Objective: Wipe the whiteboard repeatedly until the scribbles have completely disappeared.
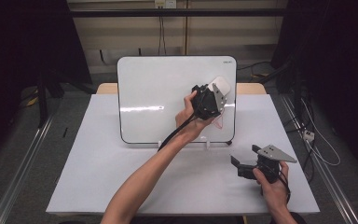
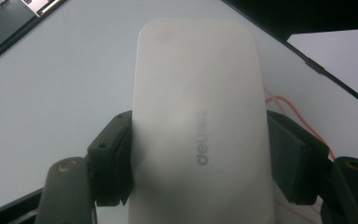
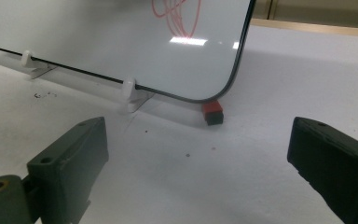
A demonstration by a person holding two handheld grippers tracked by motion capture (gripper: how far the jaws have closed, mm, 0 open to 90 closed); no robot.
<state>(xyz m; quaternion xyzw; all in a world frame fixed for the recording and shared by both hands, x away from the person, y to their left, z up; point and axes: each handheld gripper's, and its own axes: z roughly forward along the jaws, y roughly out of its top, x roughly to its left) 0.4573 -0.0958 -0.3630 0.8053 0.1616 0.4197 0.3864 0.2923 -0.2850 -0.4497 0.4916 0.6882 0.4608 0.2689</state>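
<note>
A white-surfaced board with a black rim stands upright at the back of the table. My left gripper is raised in front of the board's right side and is shut on a white eraser; its black pads press on both long sides. The eraser lies against or just off the board; I cannot tell which. Red scribble lines mark the board low on the right. My right gripper rests near the table's front right, open, with nothing between its jaws.
The table has a white top. White clip feet hold the board's lower edge. A small red and black block lies under the board's lower right corner. Cables and metal rails run along the floor on both sides.
</note>
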